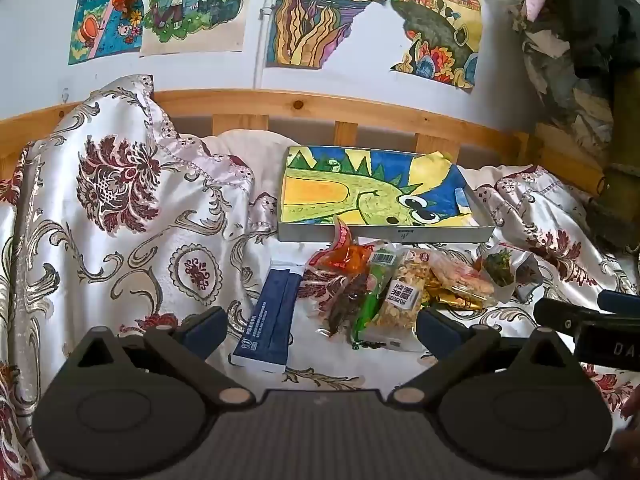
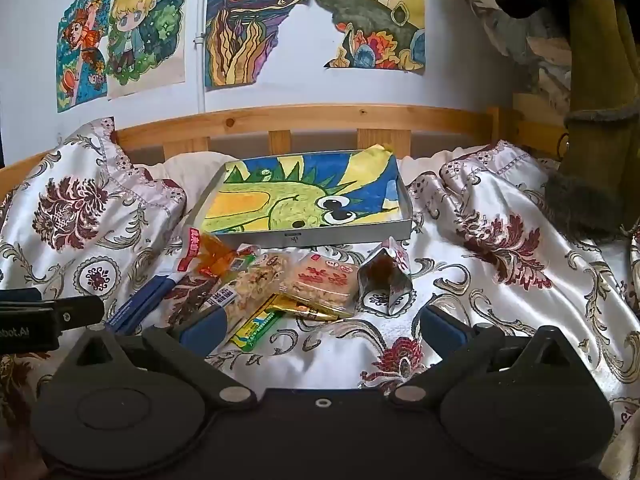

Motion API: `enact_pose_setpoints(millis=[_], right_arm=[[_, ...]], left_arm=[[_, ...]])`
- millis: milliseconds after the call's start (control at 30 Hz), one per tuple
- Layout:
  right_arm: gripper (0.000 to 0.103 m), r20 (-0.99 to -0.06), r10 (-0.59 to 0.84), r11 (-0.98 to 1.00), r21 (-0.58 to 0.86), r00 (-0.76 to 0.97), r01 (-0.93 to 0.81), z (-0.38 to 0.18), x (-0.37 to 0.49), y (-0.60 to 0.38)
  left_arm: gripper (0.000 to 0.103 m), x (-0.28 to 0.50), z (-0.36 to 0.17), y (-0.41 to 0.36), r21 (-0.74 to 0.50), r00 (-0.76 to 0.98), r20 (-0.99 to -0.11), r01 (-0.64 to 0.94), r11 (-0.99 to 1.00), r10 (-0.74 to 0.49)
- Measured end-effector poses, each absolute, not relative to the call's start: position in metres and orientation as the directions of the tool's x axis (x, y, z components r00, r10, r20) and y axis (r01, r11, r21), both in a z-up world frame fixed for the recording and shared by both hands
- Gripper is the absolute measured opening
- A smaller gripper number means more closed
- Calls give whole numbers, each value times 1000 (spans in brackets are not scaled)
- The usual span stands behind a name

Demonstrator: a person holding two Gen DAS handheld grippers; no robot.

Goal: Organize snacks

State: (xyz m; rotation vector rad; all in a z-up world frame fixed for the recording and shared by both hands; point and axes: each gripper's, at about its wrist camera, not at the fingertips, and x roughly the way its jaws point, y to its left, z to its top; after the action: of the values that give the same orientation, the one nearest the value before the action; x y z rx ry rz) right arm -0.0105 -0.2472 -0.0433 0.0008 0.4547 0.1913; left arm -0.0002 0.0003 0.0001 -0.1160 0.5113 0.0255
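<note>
The left gripper hangs with jaws spread wide and empty over a blue tube and the near edge of the snacks. The right gripper is spread too, holding nothing. The snacks lie heaped on the bedspread, just before the tray.

One shallow box, one blue tube, four wall drawings, several snack packets.
</note>
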Motion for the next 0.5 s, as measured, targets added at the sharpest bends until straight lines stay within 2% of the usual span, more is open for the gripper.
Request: enact_pose_setpoints(millis=[500], right_arm=[[102,-455,183,982,46,872,-182,-47,-8,-247]], left_arm=[[102,-2,-1,1,-99,869,-495,-53,994,-3]])
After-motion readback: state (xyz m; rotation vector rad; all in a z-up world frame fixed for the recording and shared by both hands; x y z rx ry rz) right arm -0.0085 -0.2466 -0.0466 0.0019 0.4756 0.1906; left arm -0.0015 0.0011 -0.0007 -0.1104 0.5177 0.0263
